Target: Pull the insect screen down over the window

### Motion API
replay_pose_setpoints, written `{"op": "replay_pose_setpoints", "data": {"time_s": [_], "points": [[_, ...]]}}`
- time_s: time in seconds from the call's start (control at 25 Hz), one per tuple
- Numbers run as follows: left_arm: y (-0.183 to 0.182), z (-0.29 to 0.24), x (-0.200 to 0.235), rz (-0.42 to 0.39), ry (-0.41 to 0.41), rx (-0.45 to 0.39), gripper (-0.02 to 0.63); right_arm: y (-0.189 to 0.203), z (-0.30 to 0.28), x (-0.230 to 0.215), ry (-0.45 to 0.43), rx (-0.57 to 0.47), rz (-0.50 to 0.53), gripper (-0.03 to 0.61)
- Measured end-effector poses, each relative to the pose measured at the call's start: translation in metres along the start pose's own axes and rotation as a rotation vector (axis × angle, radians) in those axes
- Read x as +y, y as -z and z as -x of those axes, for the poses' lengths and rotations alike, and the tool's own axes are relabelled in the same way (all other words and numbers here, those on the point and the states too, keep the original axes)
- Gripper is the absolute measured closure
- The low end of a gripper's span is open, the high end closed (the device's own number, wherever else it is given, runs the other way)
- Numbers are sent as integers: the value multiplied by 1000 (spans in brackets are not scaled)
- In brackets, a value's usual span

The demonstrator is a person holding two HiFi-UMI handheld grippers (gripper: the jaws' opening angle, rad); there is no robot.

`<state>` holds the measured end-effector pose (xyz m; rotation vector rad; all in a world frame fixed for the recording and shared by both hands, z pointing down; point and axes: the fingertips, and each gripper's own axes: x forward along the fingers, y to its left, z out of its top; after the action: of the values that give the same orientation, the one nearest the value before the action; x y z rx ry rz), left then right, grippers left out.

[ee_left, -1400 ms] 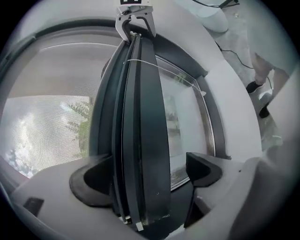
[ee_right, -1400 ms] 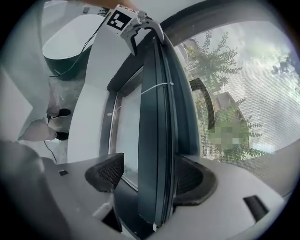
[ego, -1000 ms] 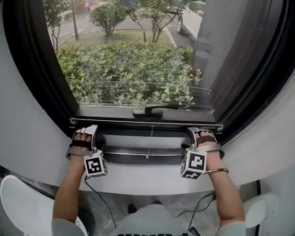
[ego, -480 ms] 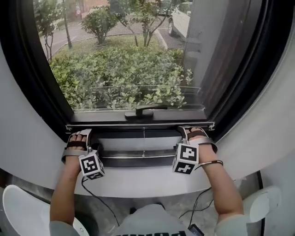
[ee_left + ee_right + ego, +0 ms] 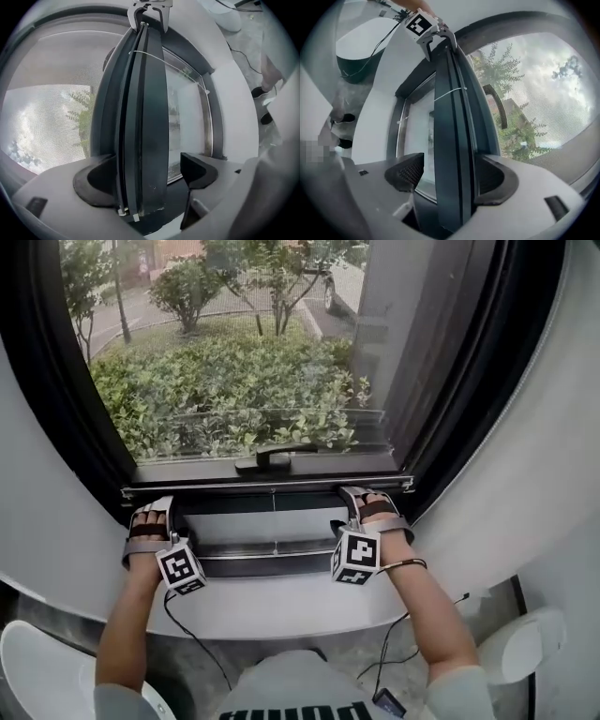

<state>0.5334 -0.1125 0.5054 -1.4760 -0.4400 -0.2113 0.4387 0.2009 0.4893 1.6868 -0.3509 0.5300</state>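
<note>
The insect screen's dark bottom bar [image 5: 267,487] runs across the window just under the sash handle [image 5: 272,457], with mesh over the glass above it. My left gripper [image 5: 150,512] straddles the bar's left end. In the left gripper view the bar [image 5: 140,117] stands between the jaws of the left gripper [image 5: 149,174]; they are opening, one pad against the bar, the other clear of it. My right gripper [image 5: 361,501] is at the bar's right end. There the bar [image 5: 452,140] also sits between the jaws of the right gripper [image 5: 449,177], with a gap at one pad.
A dark lower rail [image 5: 262,559] lies below the bar, above the white sill [image 5: 281,601]. A thin white cord [image 5: 159,58] crosses the bar. White rounded seats [image 5: 37,671] [image 5: 525,648] and cables sit on the floor below. The curved dark window frame [image 5: 56,409] closes in both sides.
The head view has swung, so the window and both hands sit further left in the picture. Both grippers remain at the ends of the bar, which keeps its place under the handle.
</note>
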Motion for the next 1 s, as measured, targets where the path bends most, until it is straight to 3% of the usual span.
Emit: {"op": "replay_pose_setpoints", "data": {"time_s": [0.16,0.32,0.52,0.64,0.84,1.0], "points": [[-1,-2,8,-50,-112,-5,202,2,-2,-3,66,0,-6,241],[2,-4,9,-134,-157,0,202,5,0,-3,34,8,5,241],[31,-6,4,-72,-132,44,202,2,1,-3,27,0,3,241],[36,-8,12,-77,-185,52,202,3,1,-4,31,7,18,241],[35,-6,8,-2,-133,107,212,2,2,-4,13,1,23,241],[35,-4,6,-25,-67,122,213,3,6,-3,-54,19,42,242]]}}
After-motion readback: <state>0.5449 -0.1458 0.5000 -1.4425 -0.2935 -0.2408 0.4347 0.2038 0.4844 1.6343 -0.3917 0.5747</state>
